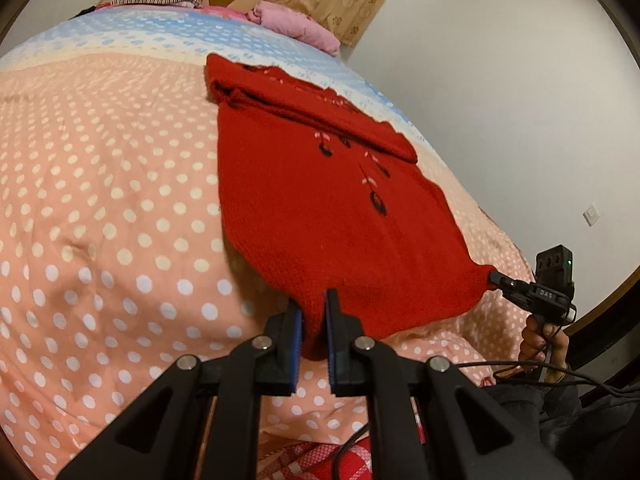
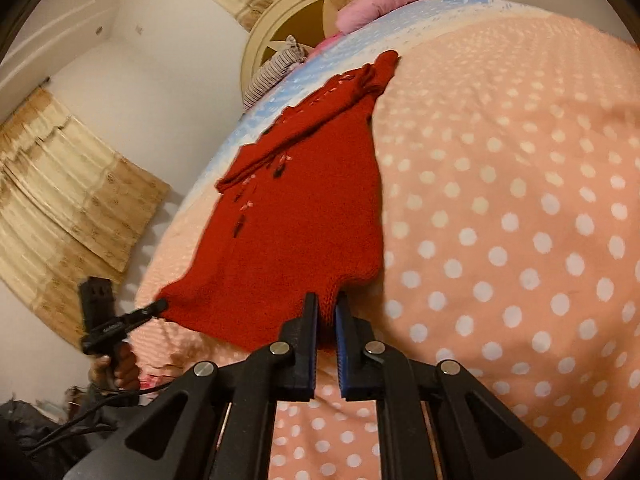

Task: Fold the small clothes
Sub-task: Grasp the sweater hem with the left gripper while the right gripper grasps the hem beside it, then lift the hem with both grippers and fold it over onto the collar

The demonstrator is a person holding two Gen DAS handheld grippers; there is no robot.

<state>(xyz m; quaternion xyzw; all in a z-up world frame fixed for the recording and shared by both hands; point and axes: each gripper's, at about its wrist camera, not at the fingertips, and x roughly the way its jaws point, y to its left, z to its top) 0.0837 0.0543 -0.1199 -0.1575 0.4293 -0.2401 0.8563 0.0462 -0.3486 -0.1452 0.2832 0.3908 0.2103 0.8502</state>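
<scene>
- left wrist view: left gripper (image 1: 314, 312) clamped on bottom hem corner of red knit sweater (image 1: 320, 208), lower centre.
- right gripper (image 2: 326, 312) pinches the other hem corner.
- sweater lies flat on polka-dot bedspread (image 1: 100, 200), sleeves folded across top; both corners held, likely to fold hem upward.

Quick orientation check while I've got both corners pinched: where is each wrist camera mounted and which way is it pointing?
Left wrist: on the left gripper, looking along its fingers up the bed at the red sweater; the right gripper and its hand show.
Right wrist: on the right gripper, facing the same way; the left gripper and its hand show.
Shared: sweater, bed, headboard, pink pillow.
</scene>
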